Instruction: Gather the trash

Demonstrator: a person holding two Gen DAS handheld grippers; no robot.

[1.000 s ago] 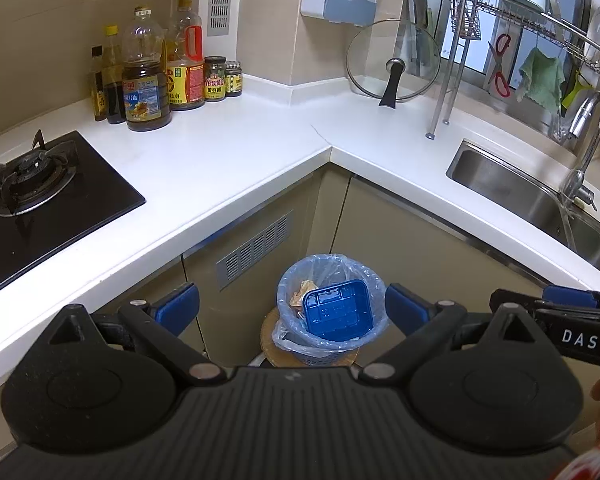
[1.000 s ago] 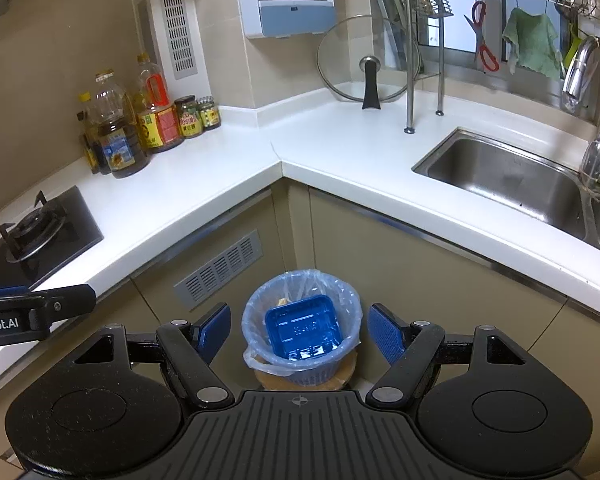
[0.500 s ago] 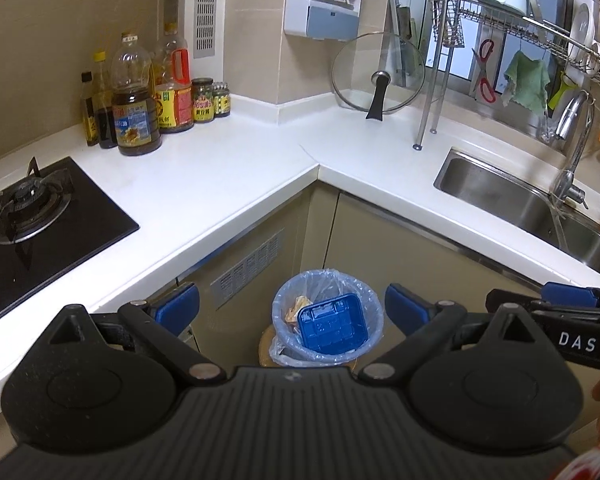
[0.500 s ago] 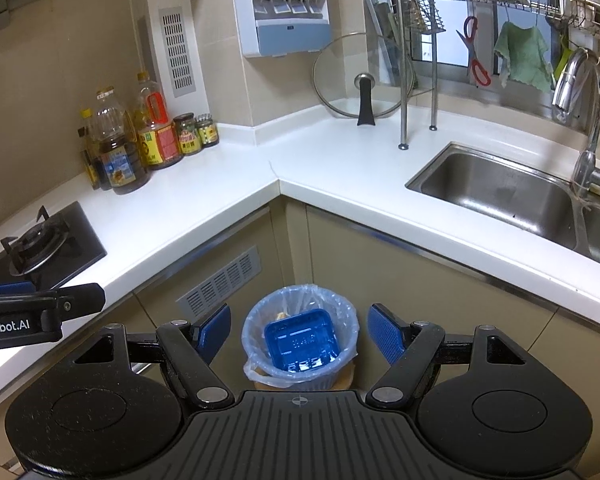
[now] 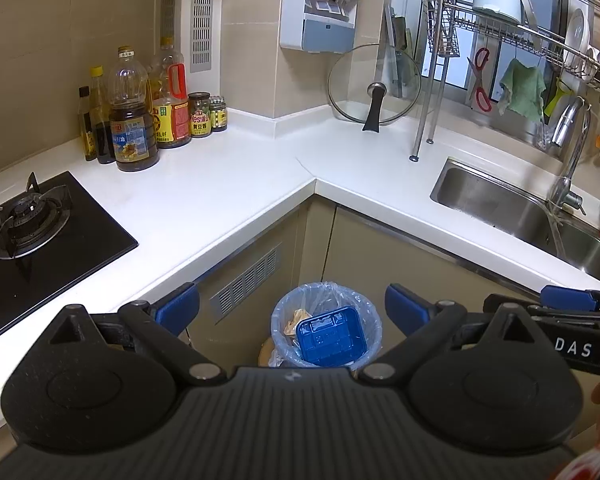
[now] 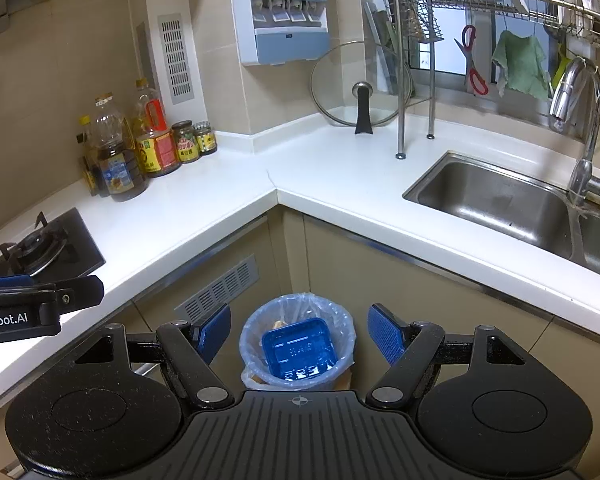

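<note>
Now, left wrist view: left gripper spread wide, nothing between the pads, held above the bin on the floor by the corner cabinet. Blue tray lying inside on the liner, a scrap of paper trash beside it. Compared with a second ago, bin lower and smaller in frame, more counter visible. Right gripper seen at the right edge.

Right wrist view: right gripper likewise spread and empty, bin framed between the pads far below, tray resting in it. Same drift as before: bin sunk toward the bottom. Counter bare of trash. Likely reading: drop done, collection near finished or complete.
</note>
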